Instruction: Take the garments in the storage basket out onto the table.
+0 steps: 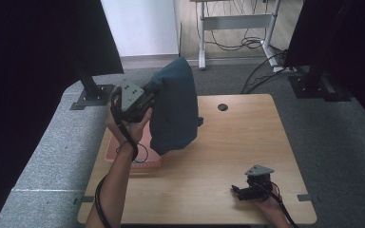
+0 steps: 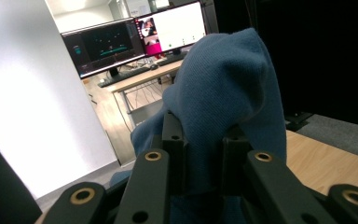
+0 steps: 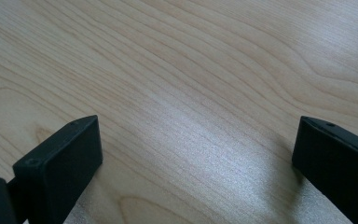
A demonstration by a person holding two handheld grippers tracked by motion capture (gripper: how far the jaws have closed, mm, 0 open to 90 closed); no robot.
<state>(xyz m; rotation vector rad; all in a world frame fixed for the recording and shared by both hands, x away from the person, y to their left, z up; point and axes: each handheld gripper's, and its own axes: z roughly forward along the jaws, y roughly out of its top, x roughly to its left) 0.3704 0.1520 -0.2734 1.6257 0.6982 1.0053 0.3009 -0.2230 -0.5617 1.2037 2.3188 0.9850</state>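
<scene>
Left gripper (image 1: 140,102) raised above the far-left part of the table (image 1: 237,142), jaws clamped on a fold of the blue cloth (image 1: 175,107). Confirmed in the left gripper view: cloth (image 2: 223,93) bunched between the two black jaws, spilling up and over their tips.

Cloth hanging just right of the left gripper, pinched at its upper left edge. Long axis roughly vertical, top end at jaw height and a little above, bottom hem pointing down toward the table. Lower edge near the pink tray (image 1: 147,161), which sits below the gripper and beside the forearm; touching the table or tray or just clear — cannot tell from above.

Right gripper (image 1: 240,192) low at the near-right edge of the table, well apart from the cloth. Jaws spread wide, nothing between them; only bare wood grain (image 3: 191,93) ahead in the right gripper view. Cloth lies up and far to the left of it, across the table.

Left hand clearly nearer, already carrying the load. Judgement: lift-out in progress, cloth mostly free of the tray. Next move likely hinges on the free bottom hem: right gripper needs to travel left and forward to catch a lower corner, approach across the hang axis, not along it. Risk: single-point pinch, cloth swinging or slipping.
</scene>
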